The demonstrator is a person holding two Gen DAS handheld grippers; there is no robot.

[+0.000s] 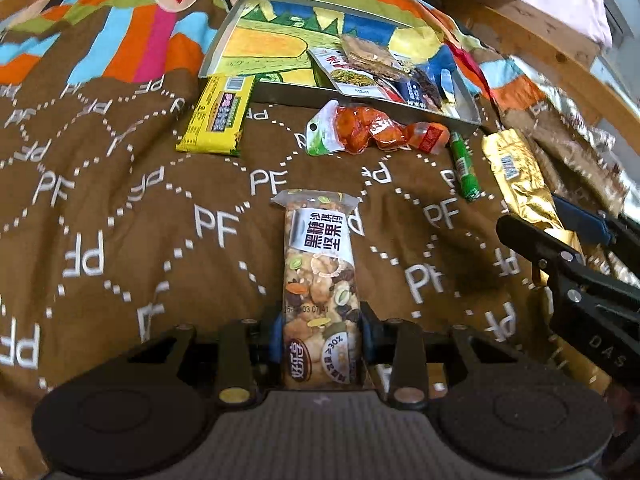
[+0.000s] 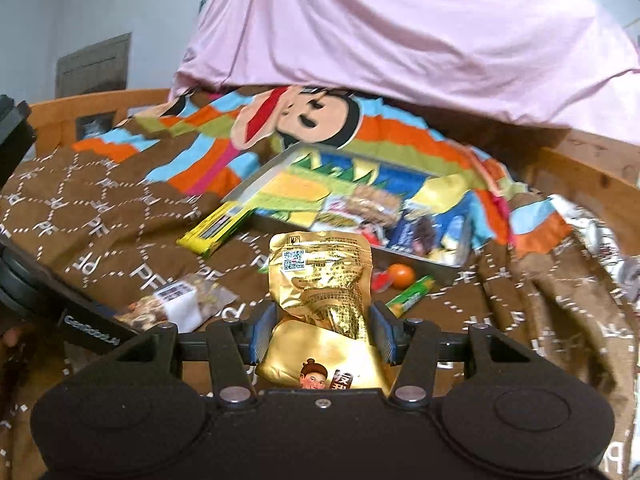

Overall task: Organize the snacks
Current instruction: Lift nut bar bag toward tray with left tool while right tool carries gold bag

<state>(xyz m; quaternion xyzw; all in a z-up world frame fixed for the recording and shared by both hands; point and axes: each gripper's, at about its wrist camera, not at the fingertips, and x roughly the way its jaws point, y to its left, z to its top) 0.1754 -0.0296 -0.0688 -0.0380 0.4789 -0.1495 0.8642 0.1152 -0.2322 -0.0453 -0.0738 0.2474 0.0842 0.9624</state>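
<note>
Left wrist view: left gripper (image 1: 320, 332) jaws clamped on a nut bar (image 1: 318, 272), clear wrapper, pads pressing both long edges, bar sticking straight out ahead of the jaws over the brown bedspread (image 1: 120, 220). Ahead of the jaws: metal tray (image 1: 224, 36) with several snack packs piled in its right end. Yellow packet (image 1: 218, 114) ahead-left, leaning on the tray's near wall. Orange snack pouch (image 1: 360, 128) ahead, just beside that wall. Green stick (image 1: 464, 166) ahead-right, apart from the pouch. Right gripper (image 1: 568, 240) at far right, gold pouch (image 1: 516, 176) between its jaws.

Right wrist view: right gripper (image 2: 324, 332) jaws closed on the gold pouch (image 2: 320, 280); pouch crumpled, folded over, held upright between the pads. Tray (image 2: 256, 188) ahead of the jaws, blurred. Yellow packet (image 2: 216, 224) ahead-left at the tray's corner. Green stick (image 2: 410, 292) just right of the jaws; orange pouch (image 2: 400, 274) beyond it, partly hidden by the gold pouch. Nut bar (image 2: 176, 304) to the left, in the left gripper (image 2: 108, 320). Pink sheet (image 2: 400, 32) fills the background.
</note>
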